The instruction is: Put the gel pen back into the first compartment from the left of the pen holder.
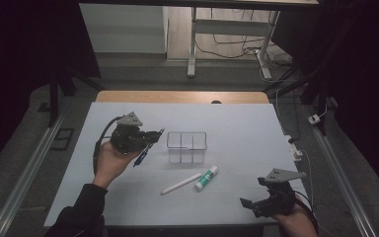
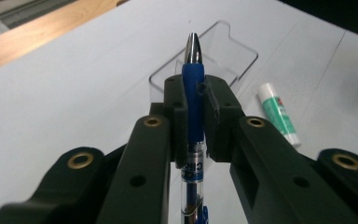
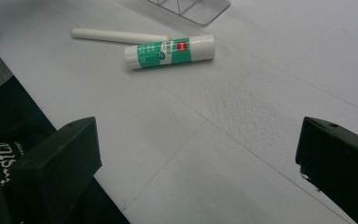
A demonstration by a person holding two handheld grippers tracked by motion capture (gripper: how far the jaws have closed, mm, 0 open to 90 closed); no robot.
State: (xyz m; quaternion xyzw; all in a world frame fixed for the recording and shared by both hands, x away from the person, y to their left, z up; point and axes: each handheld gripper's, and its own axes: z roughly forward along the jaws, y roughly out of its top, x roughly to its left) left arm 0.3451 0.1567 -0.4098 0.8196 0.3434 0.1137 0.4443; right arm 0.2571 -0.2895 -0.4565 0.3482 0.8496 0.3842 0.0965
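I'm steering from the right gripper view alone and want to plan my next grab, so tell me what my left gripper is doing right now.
Observer: The left gripper is shut on a blue pen, silver tip pointing out past the jaws.
Operator: Where is it relative to the clear box?
Observer: In the high view it is held to the left of the clear organizer, which has three compartments.
Operator: Anything in those compartments?
Observer: They look empty; the glue stick and white stick lie on the table in front of it.
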